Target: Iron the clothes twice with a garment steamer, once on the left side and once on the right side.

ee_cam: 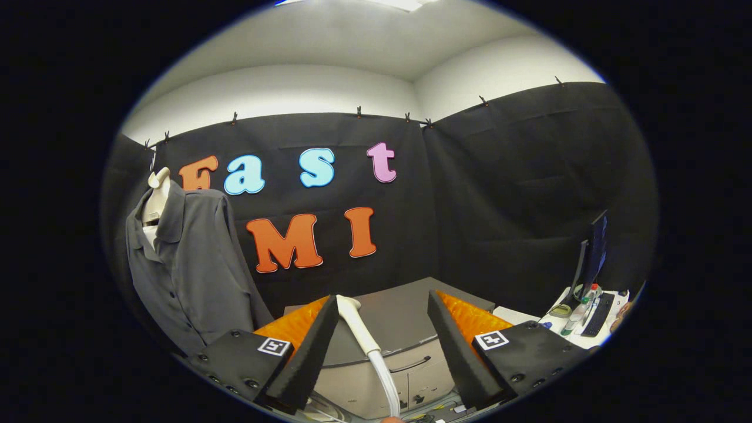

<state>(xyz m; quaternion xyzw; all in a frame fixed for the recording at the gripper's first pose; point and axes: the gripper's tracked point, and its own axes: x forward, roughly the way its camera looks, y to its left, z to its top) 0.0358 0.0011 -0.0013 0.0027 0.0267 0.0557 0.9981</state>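
Note:
A dark grey button-up shirt (pixel 188 264) hangs on a pale mannequin torso (pixel 157 197), off to the left and beyond my fingers. The white garment steamer head (pixel 355 320) with its white hose (pixel 388 382) stands between my fingers, close to the left one and touching neither. My gripper (pixel 383 296) is open, its jaws wide apart. I cannot tell whether the steamer rests on the cabinet behind it.
A grey cabinet (pixel 405 311) with a drawer handle stands just ahead of the fingers. To the right is a white desk (pixel 587 326) with a monitor (pixel 594 249), a keyboard and bottles. Black cloth walls close in behind.

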